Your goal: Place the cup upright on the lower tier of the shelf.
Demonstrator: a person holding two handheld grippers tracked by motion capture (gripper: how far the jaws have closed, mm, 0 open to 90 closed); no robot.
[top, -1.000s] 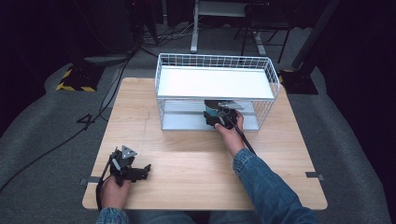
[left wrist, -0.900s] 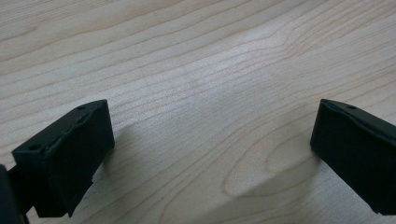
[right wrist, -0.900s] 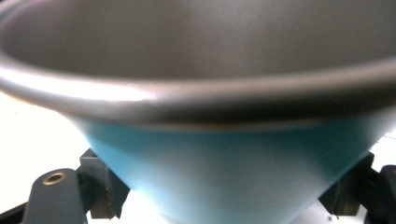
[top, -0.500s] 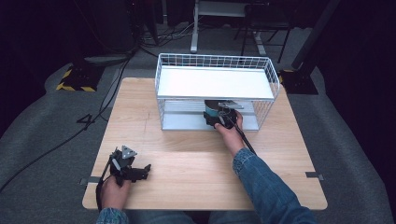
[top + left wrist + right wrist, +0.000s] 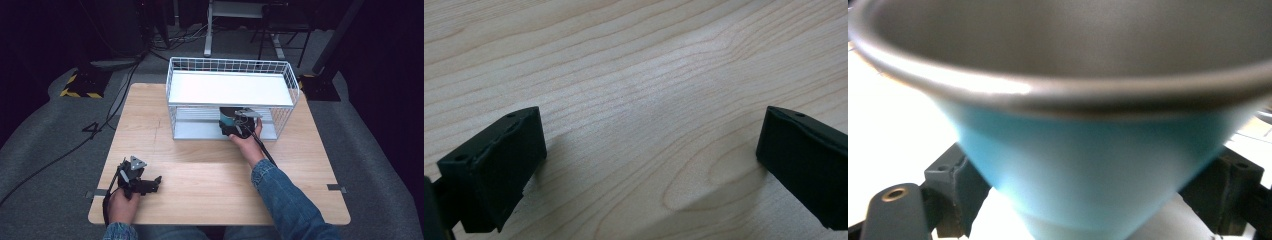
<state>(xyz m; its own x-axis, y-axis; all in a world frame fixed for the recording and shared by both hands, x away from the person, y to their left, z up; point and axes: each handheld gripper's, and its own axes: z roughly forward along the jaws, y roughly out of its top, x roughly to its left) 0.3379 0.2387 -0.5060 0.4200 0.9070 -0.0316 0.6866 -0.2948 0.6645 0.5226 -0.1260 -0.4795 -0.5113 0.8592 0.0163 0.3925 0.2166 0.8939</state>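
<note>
Blue cup with grey rim, clamped between the right gripper's jaws, inside the lower tier of the white wire rack. Cup base cut off, blurred. Left gripper well apart from the rack, jaws spread wide over bare wooden table.

Your bench is pale wood with plain grain, standing on grey carpet. Tape tabs mark its near corners. Black cables run across the carpet at your left, toward a yellow-and-black striped block. Beyond the bench the room is dark; you can make out a white stand and dark chair legs at the back.
</note>
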